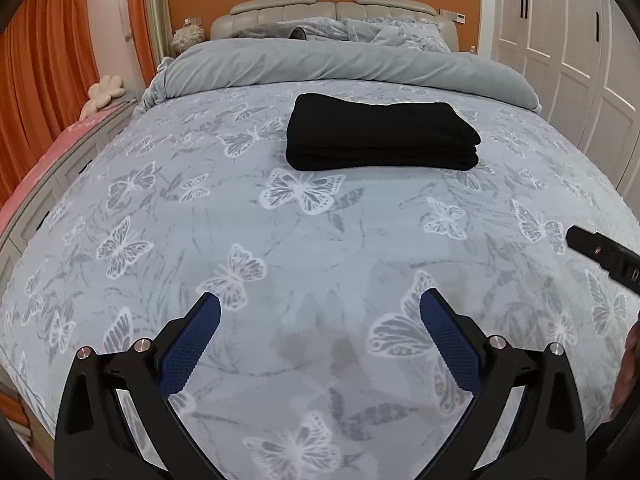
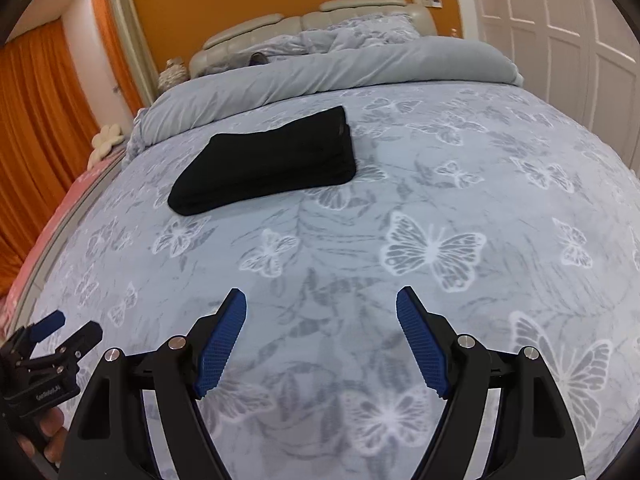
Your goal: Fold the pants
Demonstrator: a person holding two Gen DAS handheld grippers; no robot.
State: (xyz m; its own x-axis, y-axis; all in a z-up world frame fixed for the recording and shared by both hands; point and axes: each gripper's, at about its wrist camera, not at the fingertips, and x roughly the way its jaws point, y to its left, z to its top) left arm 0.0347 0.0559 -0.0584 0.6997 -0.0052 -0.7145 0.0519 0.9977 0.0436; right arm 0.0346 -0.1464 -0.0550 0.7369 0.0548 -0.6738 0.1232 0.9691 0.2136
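Black pants [image 1: 382, 132], folded into a neat stack, lie mid-bed on a butterfly-print bedspread [image 1: 320, 240], below a rolled grey duvet [image 1: 340, 64]. Nearer, well apart from them, left gripper [image 1: 320, 316] and right gripper [image 2: 321, 312] hover spread, holding nothing; possibly fingers [image 2: 50, 432] at the frame edge.

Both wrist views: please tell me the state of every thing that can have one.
pants: folded, lying on the bed
left gripper: open, empty
right gripper: open, empty
duvet: rolled back toward the headboard
wardrobe doors: closed
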